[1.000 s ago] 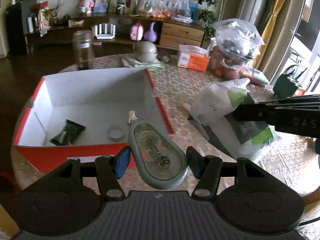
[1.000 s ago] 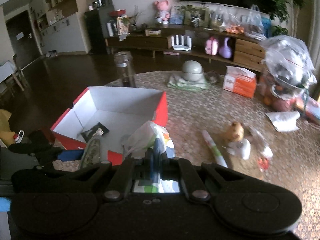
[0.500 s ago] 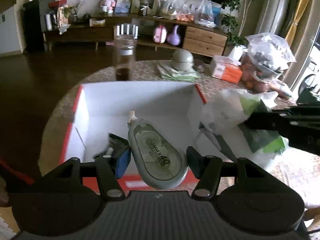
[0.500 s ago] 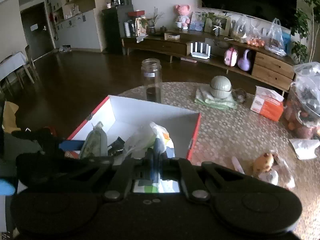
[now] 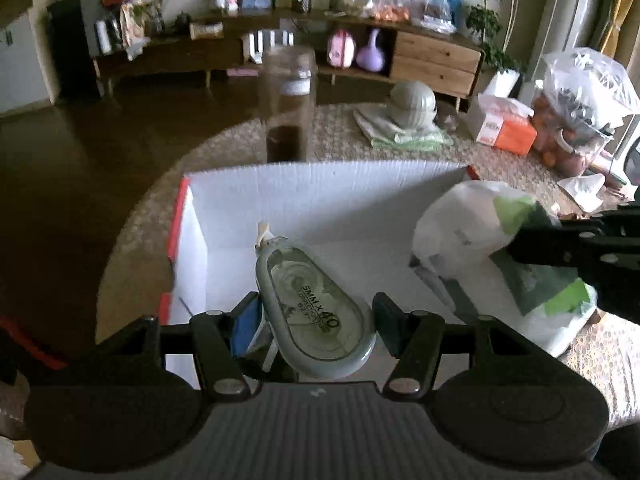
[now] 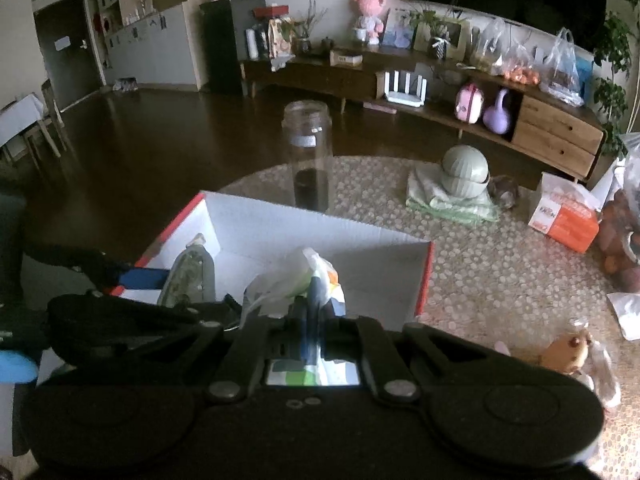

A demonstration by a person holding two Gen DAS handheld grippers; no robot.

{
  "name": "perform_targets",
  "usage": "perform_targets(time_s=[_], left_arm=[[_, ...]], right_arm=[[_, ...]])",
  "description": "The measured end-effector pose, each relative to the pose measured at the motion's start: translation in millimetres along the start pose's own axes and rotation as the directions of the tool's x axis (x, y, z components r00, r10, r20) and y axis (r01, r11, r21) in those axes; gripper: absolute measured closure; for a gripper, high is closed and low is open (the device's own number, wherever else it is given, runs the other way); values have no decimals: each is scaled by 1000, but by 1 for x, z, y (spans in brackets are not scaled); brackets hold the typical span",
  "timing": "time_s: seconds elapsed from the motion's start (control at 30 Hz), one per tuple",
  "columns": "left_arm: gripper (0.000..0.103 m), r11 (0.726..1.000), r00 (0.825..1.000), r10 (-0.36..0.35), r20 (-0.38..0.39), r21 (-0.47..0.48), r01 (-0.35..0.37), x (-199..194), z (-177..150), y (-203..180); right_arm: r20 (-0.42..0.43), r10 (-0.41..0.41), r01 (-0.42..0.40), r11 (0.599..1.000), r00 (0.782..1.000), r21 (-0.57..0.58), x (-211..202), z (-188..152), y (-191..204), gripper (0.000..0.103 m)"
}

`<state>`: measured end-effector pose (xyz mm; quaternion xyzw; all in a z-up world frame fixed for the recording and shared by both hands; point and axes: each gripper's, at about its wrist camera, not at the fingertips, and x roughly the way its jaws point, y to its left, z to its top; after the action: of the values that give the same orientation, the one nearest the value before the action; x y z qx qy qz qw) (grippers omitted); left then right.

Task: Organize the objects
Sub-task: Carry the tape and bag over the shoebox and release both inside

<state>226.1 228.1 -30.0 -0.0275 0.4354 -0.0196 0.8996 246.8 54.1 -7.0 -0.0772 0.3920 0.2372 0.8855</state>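
Note:
My left gripper (image 5: 316, 312) is shut on a grey-green correction tape dispenser (image 5: 312, 304) and holds it over the near part of the red box with white inside (image 5: 320, 196). The dispenser also shows in the right wrist view (image 6: 192, 276). My right gripper (image 6: 310, 312) is shut on a white plastic bag with green and orange contents (image 6: 296, 280). It holds the bag over the box (image 6: 372, 248). The bag shows at the box's right side in the left wrist view (image 5: 480, 236).
A tall glass jar (image 5: 288, 108) stands just behind the box on the round patterned table (image 6: 480, 264). A grey ball on folded cloth (image 6: 466, 172), an orange tissue box (image 6: 564, 216), a bag of fruit (image 5: 580, 100) and a small brown toy (image 6: 568, 352) lie to the right.
Both grippers moved forward over the box with their loads. The dispenser was in front of the box's near wall and now hangs above its inside; the bag moved in over the right side.

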Motion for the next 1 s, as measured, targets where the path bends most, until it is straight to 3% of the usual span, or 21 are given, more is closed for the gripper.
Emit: perform_targets(time_s=[0.57,0.7,1.0], left_arm=[[43,999,990,27,-139,35,-22,68,9,13],[42,999,976,19,-215,41,-10,79,10,13],[42,998,967,14,-254,58,1,84,8,12]], right_arm=[[-114,-44,35,996,993,-76,73,-22,10,98],[-141,-40,29,996,989,-85,81,-27,11,96],[-175,-46,32,996,983,-82,87,-34,9,85]])
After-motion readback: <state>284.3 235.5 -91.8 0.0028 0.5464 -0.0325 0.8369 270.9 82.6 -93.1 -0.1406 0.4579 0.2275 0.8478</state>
